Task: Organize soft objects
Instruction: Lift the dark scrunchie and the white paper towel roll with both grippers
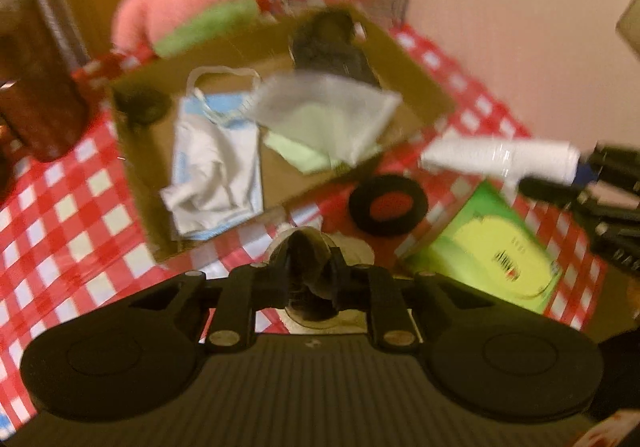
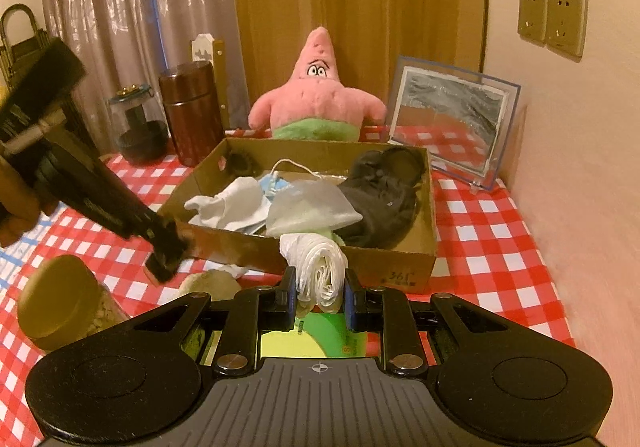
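Note:
A cardboard box [image 2: 400, 261] sits on the checkered table. It holds a white cloth [image 2: 230, 205], a face mask [image 1: 216, 107], a translucent bag [image 2: 312, 207] and a black cloth [image 2: 380, 191]. My right gripper [image 2: 320, 289] is shut on a rolled white plastic bag [image 2: 320, 267], held just before the box's near wall; it shows at the right of the left wrist view [image 1: 500, 155]. My left gripper [image 1: 306, 247] has its fingers close together over a pale round object [image 1: 352, 247]; the view is blurred. It appears at the left of the right wrist view [image 2: 164, 263].
A pink star plush [image 2: 316, 95] sits behind the box. A brown canister [image 2: 192, 111], a glass jar [image 2: 138, 127] and a framed picture [image 2: 452, 119] stand at the back. A green box [image 1: 492, 247] and a black ring [image 1: 388, 205] lie near the grippers. A lidded jar [image 2: 60, 299] stands at left.

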### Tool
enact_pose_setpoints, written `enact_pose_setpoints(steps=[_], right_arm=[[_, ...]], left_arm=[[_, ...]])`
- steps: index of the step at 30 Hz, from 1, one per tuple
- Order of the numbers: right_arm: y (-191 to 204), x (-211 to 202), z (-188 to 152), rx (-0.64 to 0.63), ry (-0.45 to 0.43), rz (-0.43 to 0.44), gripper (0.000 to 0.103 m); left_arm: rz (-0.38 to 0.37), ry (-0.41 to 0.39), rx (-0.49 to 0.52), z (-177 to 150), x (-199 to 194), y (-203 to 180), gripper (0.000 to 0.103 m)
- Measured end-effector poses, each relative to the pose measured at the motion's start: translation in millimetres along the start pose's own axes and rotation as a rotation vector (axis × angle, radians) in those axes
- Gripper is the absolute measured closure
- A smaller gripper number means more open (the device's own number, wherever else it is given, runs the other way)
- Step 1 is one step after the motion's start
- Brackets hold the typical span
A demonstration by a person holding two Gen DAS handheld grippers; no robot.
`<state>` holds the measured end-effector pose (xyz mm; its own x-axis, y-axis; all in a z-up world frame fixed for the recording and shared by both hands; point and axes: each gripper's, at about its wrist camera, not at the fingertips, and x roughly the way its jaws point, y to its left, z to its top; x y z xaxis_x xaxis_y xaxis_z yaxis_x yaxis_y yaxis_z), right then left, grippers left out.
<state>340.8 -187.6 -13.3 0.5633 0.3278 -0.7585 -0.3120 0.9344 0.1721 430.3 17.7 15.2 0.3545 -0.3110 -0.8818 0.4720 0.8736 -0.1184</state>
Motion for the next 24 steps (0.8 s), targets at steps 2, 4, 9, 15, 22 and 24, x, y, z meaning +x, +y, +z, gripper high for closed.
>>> enact_pose_setpoints(steps=[2, 4, 9, 15, 22, 24], right_arm=[[0, -4, 1, 0.008, -0.007, 0.0, 0.08], [1, -10, 2, 0.021, -0.016, -0.001, 0.08], [8, -31, 6, 0.041, -0.042, 0.005, 0.08], [19, -62, 8, 0.046, -0.072, 0.011, 0.08], [29, -95, 1, 0.053, -0.09, 0.013, 0.08], [30, -102, -2, 0.058, -0.095, 0.013, 0.08]], left_arm=[[0.012, -0.047, -0.034, -4, -19, 0, 0.087], [0.021, -0.087, -0.067, -10, -36, -3, 0.087], [0.023, -0.177, -0.123, -29, -74, -21, 0.087], [0.015, -0.253, -0.179, -52, -103, -49, 0.087], [0.047, -0.309, -0.227, -78, -130, -77, 0.087], [0.065, -0.313, -0.235, -85, -135, -83, 0.087]])
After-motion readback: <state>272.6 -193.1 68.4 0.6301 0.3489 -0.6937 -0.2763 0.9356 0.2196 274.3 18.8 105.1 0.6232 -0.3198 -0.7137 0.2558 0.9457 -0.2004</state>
